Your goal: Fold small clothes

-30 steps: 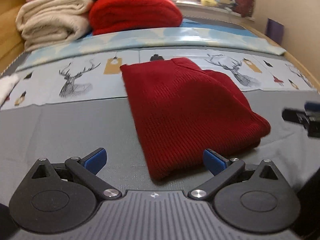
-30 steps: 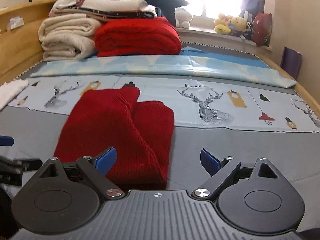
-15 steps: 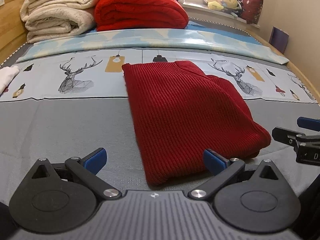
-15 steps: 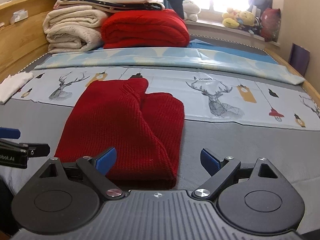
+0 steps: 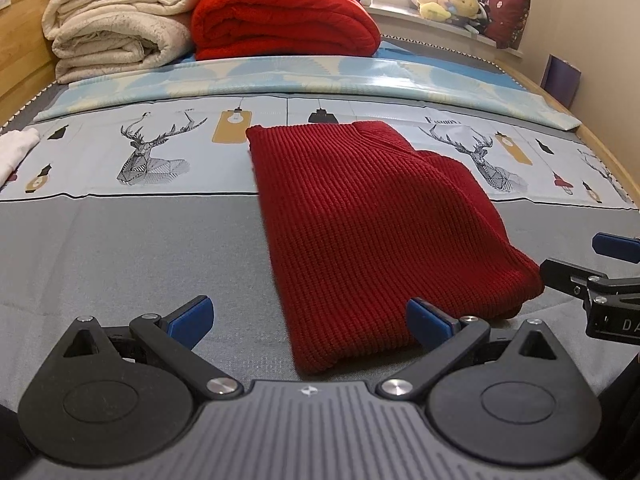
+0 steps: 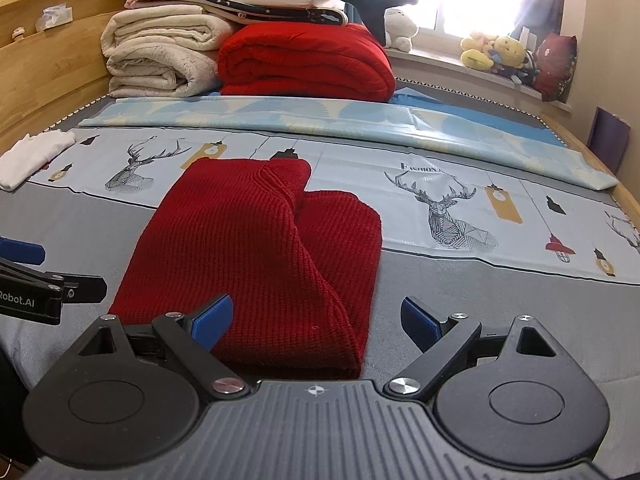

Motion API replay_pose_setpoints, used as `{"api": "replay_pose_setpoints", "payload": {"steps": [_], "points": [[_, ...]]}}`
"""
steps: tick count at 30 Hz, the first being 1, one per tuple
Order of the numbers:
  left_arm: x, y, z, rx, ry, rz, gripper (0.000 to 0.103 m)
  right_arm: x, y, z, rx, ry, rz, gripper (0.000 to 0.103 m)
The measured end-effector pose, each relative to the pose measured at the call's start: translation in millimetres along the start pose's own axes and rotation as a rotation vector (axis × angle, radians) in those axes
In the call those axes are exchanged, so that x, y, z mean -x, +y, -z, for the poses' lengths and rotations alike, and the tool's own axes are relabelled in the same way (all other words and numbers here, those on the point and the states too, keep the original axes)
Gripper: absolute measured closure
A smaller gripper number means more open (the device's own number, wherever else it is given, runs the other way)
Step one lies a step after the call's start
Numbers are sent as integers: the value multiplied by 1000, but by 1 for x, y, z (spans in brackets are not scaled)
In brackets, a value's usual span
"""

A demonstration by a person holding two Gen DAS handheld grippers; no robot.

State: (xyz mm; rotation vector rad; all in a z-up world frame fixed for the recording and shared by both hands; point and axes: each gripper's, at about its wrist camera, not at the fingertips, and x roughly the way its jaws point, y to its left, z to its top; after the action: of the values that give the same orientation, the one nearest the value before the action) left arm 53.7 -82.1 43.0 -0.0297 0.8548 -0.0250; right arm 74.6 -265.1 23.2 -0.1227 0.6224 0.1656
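Note:
A dark red knit sweater point(image 5: 372, 224) lies folded lengthwise on the bed, sleeves tucked, its hem toward me; it also shows in the right wrist view point(image 6: 256, 256). My left gripper point(image 5: 308, 318) is open and empty, hovering just short of the hem's left corner. My right gripper point(image 6: 316, 320) is open and empty, just short of the hem's right corner. Each gripper shows at the edge of the other's view: the right one point(image 5: 600, 272), the left one point(image 6: 36, 276).
The grey bed sheet point(image 5: 120, 260) has a deer-print band point(image 5: 152, 152). Folded cream blankets point(image 5: 116, 32) and a red blanket point(image 5: 284, 20) are stacked at the far end. A white garment point(image 6: 32, 156) lies at left. Wooden bed rails run both sides.
Both grippers have drawn back slightly and risen, so the sweater sits a bit farther away. The sweater has not moved. Both grippers stay open.

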Motion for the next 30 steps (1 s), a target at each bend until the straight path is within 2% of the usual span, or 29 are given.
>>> {"api": "replay_pose_setpoints", "payload": {"steps": [30], "points": [[-4,1,1,13,15,1,0,-3,-1,1,2,2,2,11]]}}
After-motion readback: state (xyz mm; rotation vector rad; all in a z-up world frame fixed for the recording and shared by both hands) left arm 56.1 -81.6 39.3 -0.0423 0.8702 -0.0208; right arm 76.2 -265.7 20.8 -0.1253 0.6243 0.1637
